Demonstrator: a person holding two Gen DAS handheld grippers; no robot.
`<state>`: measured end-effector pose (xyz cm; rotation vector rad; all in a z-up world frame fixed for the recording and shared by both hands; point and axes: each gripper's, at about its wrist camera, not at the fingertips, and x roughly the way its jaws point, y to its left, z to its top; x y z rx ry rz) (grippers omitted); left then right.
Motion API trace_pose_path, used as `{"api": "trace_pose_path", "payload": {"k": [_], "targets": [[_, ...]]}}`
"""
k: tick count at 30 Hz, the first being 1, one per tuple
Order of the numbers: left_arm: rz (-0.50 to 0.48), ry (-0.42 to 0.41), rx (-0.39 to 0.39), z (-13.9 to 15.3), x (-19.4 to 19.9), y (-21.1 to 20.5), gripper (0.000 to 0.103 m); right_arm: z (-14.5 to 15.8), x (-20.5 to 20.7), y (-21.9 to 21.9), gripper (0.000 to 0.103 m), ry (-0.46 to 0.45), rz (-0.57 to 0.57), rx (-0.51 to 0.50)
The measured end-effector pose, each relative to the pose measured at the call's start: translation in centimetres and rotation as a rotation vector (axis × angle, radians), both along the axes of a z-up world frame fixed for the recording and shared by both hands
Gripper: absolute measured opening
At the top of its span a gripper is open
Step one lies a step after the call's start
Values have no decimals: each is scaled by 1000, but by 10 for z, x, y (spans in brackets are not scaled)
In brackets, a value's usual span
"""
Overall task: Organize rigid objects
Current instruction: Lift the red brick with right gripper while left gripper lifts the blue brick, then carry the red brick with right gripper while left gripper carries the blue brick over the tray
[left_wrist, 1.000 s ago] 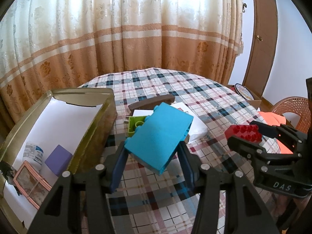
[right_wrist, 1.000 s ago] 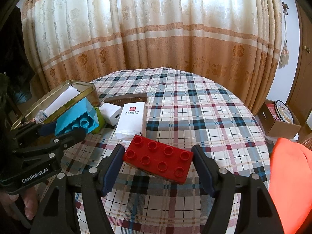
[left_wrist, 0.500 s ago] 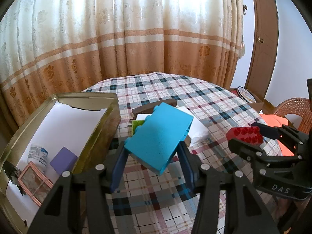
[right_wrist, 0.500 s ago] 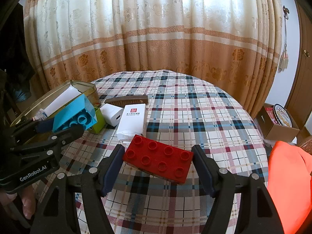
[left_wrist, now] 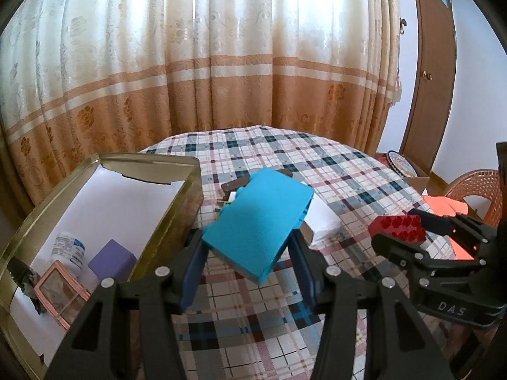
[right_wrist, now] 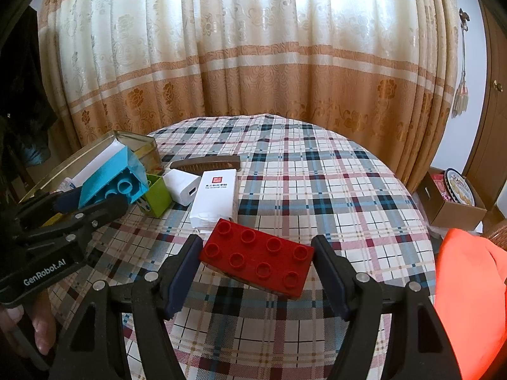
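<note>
1. Gripping a blue brick (left_wrist: 258, 223), the left gripper (left_wrist: 247, 253) clamps it between both fingers, tilted, above the checked tablecloth (left_wrist: 332, 171).
2. Clamped likewise, a red brick (right_wrist: 257, 258) sits studs-up in the right gripper (right_wrist: 257, 264).
3. Left of the left gripper stands an open gold tin (left_wrist: 177, 218) holding a purple block (left_wrist: 111, 259).
4. Ahead of the right gripper lie a white box (right_wrist: 215, 198), a charger (right_wrist: 183, 186) and a green cube (right_wrist: 157, 198).

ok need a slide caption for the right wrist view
Right claw clamps a red brick above the plaid table; left claw holds a blue brick beside the tin.
</note>
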<state>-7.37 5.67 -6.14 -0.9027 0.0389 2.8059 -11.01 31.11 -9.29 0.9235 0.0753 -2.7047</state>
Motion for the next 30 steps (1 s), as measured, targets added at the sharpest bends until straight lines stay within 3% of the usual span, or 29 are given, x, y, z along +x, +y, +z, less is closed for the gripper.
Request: {"api": "trace_pose_path", "payload": {"k": [14,30], "targets": [[7,18,19,12,6,-13,52,26,-8,-14,73,21,46,14],[154,-5,11,29,-8,-69,52,45,-37,-82,72,21,205,28]]}}
